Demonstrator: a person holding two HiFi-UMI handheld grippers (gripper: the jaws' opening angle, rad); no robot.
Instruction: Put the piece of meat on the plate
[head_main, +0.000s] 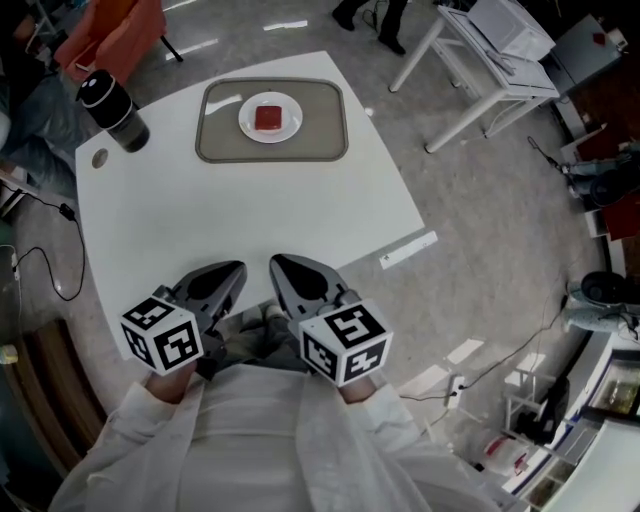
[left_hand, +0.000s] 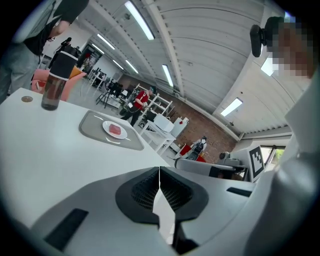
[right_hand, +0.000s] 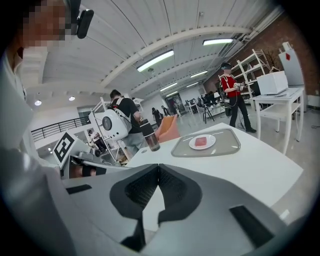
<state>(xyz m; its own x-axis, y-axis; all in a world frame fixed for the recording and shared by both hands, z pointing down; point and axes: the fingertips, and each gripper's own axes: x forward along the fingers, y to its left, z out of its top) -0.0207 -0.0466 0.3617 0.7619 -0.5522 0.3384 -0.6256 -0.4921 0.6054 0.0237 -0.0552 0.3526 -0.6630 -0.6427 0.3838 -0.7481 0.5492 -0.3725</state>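
A red piece of meat (head_main: 269, 117) lies on a small white plate (head_main: 284, 132), which stands on a grey tray (head_main: 325, 130) at the far side of the white table (head_main: 230, 220). The meat (left_hand: 116, 129) and plate show small in the left gripper view, and the meat (right_hand: 201, 141) shows likewise in the right gripper view. My left gripper (head_main: 232, 272) and right gripper (head_main: 280, 266) hover side by side at the table's near edge, close to my body. Both are shut with nothing between the jaws, far from the plate.
A dark drinking bottle (head_main: 113, 110) stands at the table's far left corner beside a round cable hole (head_main: 99, 158). A second white table (head_main: 490, 60) stands at the upper right. People stand in the room beyond. Cables run over the floor at the left.
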